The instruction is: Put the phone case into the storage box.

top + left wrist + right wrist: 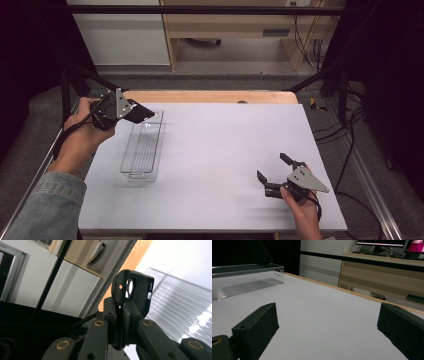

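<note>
A black phone case [136,290] is clamped edge-on in the left claw [131,111], whose jaws are shut tight on it, and is held above the far end of a clear plastic tray [142,147] at the left of the worktop [225,150]. The step in hand is judged to be the carry-over — the case is not yet set down. Next, a lowering into the tray and a release are called for. The right claw [272,170] is held wide open and empty, low at the near right — well apart from the tray.
</note>
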Tool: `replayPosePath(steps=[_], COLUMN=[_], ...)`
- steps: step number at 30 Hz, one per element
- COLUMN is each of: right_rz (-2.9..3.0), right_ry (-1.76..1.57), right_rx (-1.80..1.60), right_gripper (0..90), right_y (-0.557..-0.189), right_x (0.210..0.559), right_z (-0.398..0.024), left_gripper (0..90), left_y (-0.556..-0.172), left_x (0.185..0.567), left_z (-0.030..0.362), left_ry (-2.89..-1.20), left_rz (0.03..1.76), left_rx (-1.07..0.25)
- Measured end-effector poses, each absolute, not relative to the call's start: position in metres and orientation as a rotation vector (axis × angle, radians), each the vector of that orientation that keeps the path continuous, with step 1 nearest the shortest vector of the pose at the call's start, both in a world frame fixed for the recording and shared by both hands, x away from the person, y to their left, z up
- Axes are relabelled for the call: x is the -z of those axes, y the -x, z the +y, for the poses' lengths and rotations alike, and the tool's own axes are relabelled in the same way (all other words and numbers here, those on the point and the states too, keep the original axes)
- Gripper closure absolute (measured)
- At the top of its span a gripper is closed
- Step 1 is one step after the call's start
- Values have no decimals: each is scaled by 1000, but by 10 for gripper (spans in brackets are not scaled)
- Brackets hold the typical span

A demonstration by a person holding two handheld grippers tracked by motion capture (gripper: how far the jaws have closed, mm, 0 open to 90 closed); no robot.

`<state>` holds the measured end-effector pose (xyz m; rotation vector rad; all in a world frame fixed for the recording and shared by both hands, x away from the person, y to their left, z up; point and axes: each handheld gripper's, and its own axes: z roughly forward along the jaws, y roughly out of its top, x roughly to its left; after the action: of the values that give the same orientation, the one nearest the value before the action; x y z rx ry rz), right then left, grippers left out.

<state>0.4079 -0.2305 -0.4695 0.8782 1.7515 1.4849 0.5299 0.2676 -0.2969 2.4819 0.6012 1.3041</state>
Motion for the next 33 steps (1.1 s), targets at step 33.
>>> replayPosePath(steps=[33], right_rz=[1727], right_ry=[-883], right_rx=[-1513], right_gripper=[36], right_y=[-406], right_x=[467], right_z=[-233], left_gripper=[826], left_y=[-520], left_x=[283], left_z=[249], left_ry=[-2562], left_rz=[492], left_rx=[-1364])
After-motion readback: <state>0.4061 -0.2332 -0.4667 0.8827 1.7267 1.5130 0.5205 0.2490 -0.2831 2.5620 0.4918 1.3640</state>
